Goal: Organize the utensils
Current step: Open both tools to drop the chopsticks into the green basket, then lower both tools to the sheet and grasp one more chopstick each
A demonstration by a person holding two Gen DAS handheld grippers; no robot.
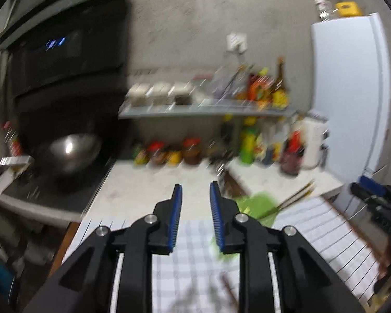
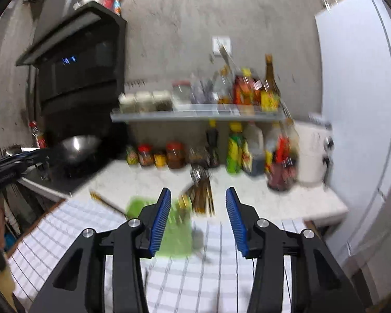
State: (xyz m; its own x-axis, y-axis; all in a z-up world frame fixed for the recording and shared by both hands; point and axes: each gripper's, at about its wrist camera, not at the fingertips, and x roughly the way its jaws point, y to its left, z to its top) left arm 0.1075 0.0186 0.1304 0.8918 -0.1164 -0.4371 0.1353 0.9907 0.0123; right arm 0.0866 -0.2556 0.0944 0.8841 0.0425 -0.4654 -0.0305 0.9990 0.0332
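Both views are motion-blurred. A green utensil holder lies on a white checked cloth, with brown chopsticks and a metal utensil spilling from it toward the counter. One more chopstick lies to its left. My right gripper is open and empty, held above the holder. My left gripper is open and empty over the cloth; the green holder and chopsticks lie to its right. The right gripper also shows at the right edge of the left wrist view.
Sauce bottles and jars line the counter's back under a shelf with more jars. A steel wok sits on the stove at left under a black hood. A white fridge stands at right.
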